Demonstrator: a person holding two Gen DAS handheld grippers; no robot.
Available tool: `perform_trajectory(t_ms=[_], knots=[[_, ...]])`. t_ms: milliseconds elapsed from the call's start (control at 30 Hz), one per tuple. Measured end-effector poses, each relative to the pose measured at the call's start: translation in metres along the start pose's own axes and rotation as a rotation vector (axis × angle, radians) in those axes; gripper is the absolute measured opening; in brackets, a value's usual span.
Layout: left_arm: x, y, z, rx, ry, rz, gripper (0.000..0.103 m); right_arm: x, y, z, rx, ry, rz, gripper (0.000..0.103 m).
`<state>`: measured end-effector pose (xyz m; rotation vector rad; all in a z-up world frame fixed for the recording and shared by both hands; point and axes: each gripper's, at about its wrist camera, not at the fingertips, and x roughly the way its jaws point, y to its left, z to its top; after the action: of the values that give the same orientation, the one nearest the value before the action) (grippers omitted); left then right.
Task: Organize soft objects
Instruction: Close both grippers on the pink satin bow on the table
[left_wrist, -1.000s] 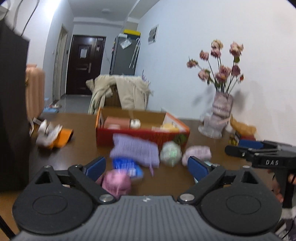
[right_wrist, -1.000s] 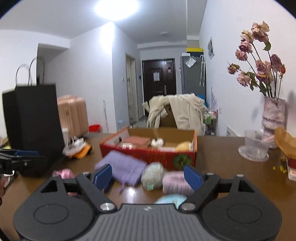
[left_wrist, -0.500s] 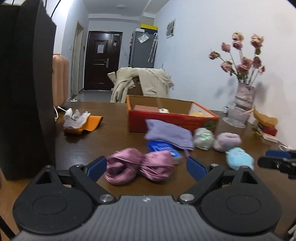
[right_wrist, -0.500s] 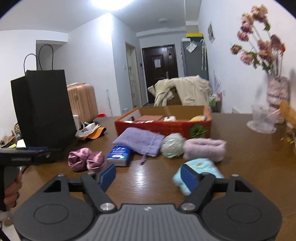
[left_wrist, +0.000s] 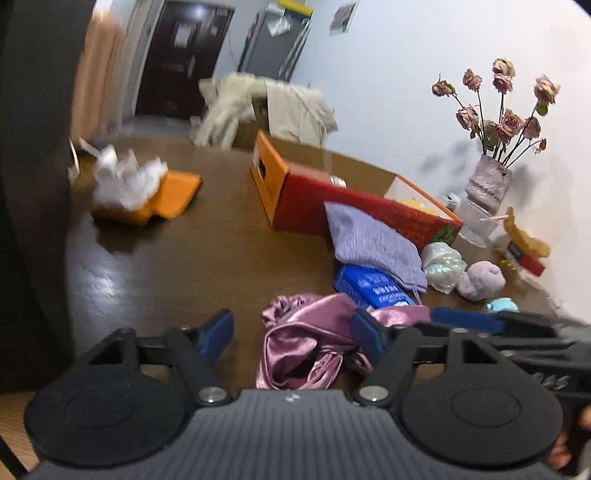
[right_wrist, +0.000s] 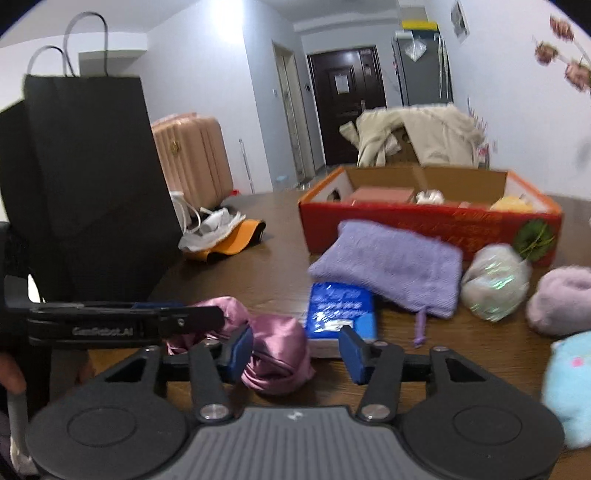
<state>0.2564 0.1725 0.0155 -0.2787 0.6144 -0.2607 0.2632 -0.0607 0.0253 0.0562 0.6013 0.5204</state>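
Observation:
A pink satin cloth (left_wrist: 303, 339) lies crumpled on the brown table (left_wrist: 177, 258). My left gripper (left_wrist: 291, 334) is open, its fingers astride the cloth's near end. My right gripper (right_wrist: 297, 349) is open around the cloth's other end (right_wrist: 277, 354). Each gripper shows in the other's view, the right one from the right (left_wrist: 480, 325), the left one from the left (right_wrist: 147, 321). Beyond lie a blue tissue pack (right_wrist: 341, 308), a purple knit pouch (right_wrist: 391, 267), a shiny pale ball (right_wrist: 495, 286), a lilac fuzzy roll (right_wrist: 561, 301) and a light blue plush (right_wrist: 570, 387).
A red cardboard box (right_wrist: 428, 225) holding several items stands behind the soft things. A tall black paper bag (right_wrist: 85, 177) stands at the left. An orange cap with white cloth (left_wrist: 136, 188) lies far left. A vase of dried roses (left_wrist: 487, 184) stands by the wall.
Both grippers have come in low over the pink satin cloth from opposite ends. The left gripper has tilted and swung towards the right one. Nothing is gripped.

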Motion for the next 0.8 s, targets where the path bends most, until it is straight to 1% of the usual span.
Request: perform_trajectory(t_ms=[33,67,100,133,167,200,233,300,400,533,600,700,800], knots=[[0.003,0.004,0.0,-0.027,0.006,-0.021,0.071,0.005,0.0,-0.001,0.015,0.015,0.015,0.035],[0.006,0.008,0.0,-0.057,0.012,-0.046,0.07,0.009,-0.001,-0.002,0.029,0.024,0.029,0.03],[0.009,0.01,0.0,-0.082,0.019,-0.069,0.058,0.012,-0.003,-0.003,0.043,0.034,0.04,0.027],[0.011,0.012,-0.001,-0.099,0.021,-0.105,0.042,0.014,-0.004,-0.003,0.055,0.043,0.047,0.022],[0.011,0.011,-0.001,-0.107,0.017,-0.128,0.038,0.015,-0.006,-0.004,0.066,0.048,0.058,0.021],[0.009,0.009,-0.002,-0.096,0.011,-0.129,0.031,0.014,-0.007,-0.003,0.074,0.056,0.071,0.018],[0.006,0.004,-0.002,-0.077,0.005,-0.133,0.021,0.01,-0.007,-0.003,0.073,0.057,0.076,0.016],[-0.001,-0.007,-0.004,-0.075,0.004,-0.133,0.021,0.0,-0.008,-0.004,0.066,0.056,0.085,0.015],[-0.018,-0.031,-0.011,-0.072,-0.005,-0.129,0.02,-0.027,-0.01,-0.009,0.046,0.038,0.09,0.015],[-0.038,-0.065,-0.023,-0.072,-0.027,-0.16,0.019,-0.068,-0.02,-0.017,0.03,0.007,0.085,0.014],[-0.041,-0.083,-0.024,-0.052,-0.033,-0.176,0.019,-0.087,-0.028,-0.018,0.02,-0.013,0.074,0.014],[-0.036,-0.108,-0.013,-0.022,-0.036,-0.202,0.019,-0.107,-0.047,-0.013,0.021,-0.049,0.053,0.014],[-0.024,-0.124,0.005,-0.015,-0.033,-0.235,0.018,-0.117,-0.067,0.002,0.018,-0.087,0.032,0.014]])
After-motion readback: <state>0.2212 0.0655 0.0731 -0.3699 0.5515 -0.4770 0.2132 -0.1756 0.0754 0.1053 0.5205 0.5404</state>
